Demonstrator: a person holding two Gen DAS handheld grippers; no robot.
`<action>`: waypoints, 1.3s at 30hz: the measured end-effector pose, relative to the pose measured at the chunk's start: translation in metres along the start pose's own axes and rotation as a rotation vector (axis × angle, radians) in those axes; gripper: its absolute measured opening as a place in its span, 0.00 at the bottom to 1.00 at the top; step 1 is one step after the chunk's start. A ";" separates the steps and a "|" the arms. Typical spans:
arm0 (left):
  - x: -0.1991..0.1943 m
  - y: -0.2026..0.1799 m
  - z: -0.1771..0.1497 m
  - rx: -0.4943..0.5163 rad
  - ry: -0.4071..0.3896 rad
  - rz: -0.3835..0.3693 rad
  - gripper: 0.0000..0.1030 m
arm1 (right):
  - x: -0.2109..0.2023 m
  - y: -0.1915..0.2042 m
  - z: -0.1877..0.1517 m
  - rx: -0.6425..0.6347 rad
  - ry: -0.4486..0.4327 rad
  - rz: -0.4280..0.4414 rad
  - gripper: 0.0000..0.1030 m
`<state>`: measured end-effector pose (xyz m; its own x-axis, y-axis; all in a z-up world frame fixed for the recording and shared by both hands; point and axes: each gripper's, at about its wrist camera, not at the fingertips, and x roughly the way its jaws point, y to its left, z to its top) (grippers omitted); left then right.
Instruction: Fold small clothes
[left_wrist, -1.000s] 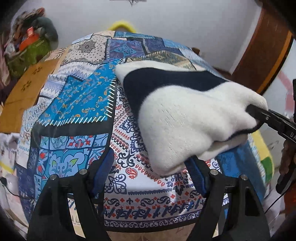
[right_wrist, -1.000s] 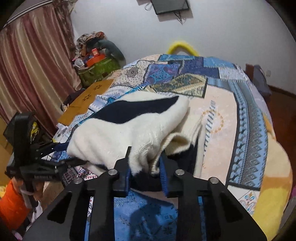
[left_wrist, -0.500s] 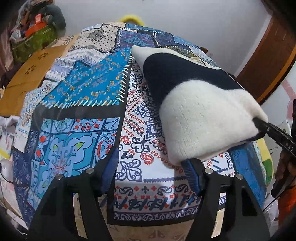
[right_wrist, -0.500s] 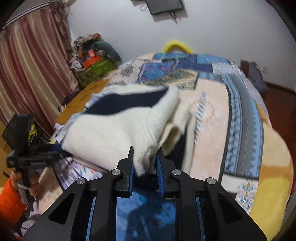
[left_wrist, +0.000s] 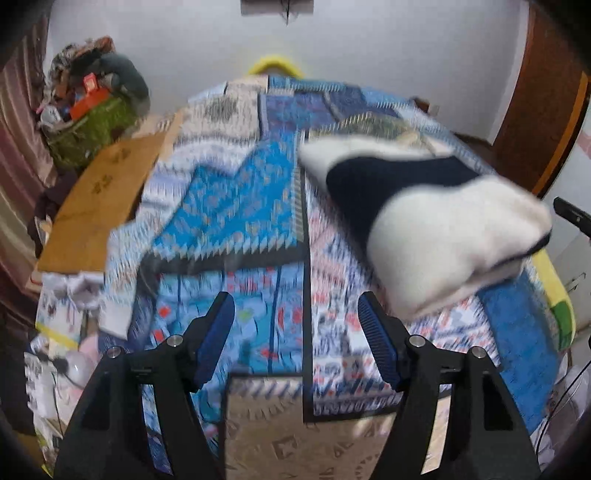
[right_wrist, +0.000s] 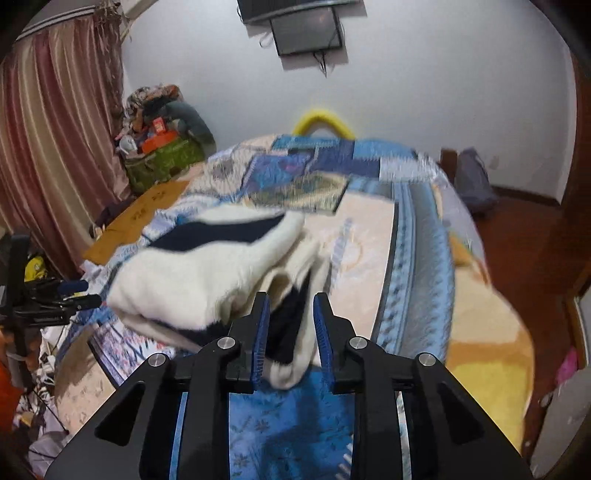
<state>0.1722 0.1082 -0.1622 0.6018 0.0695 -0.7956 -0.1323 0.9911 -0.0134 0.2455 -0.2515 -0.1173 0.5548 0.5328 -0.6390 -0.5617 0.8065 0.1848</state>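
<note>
A folded white and navy knit garment (left_wrist: 443, 229) lies on the patchwork bedspread (left_wrist: 229, 214) toward its right side. My left gripper (left_wrist: 295, 314) is open, empty and drawn back, with the garment ahead of its right finger. In the right wrist view, the garment (right_wrist: 207, 280) fills the middle, and one thick corner lies between the jaws of my right gripper (right_wrist: 290, 314). Those jaws are opening, and the pads look slack on the fabric. The right gripper's tip (left_wrist: 570, 212) shows just off the garment's right edge. The left gripper (right_wrist: 83, 293) appears at the far left.
A brown cardboard sheet (left_wrist: 99, 199) and a green bag heaped with clutter (left_wrist: 92, 125) stand left of the bed. A curtain (right_wrist: 55, 147) hangs behind them. A wooden door (left_wrist: 546, 110) is at the right, with a dark bag (right_wrist: 472, 181) on the floor near it.
Both grippers have drawn back from the garment and risen a little. The left finger has left the garment's edge. The right jaws squeezed the corner, then spread apart.
</note>
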 end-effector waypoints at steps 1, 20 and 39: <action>-0.004 -0.001 0.007 0.005 -0.017 -0.012 0.67 | -0.003 0.000 0.007 0.002 -0.013 0.005 0.21; 0.088 -0.101 0.059 0.230 0.025 -0.153 0.70 | 0.113 0.033 0.012 -0.108 0.224 0.123 0.31; 0.048 -0.074 0.015 0.173 0.009 -0.173 0.75 | 0.067 0.029 -0.015 -0.103 0.178 0.097 0.45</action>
<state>0.2228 0.0402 -0.1897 0.5965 -0.1036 -0.7959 0.1098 0.9928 -0.0469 0.2573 -0.1965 -0.1657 0.3835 0.5454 -0.7453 -0.6718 0.7185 0.1801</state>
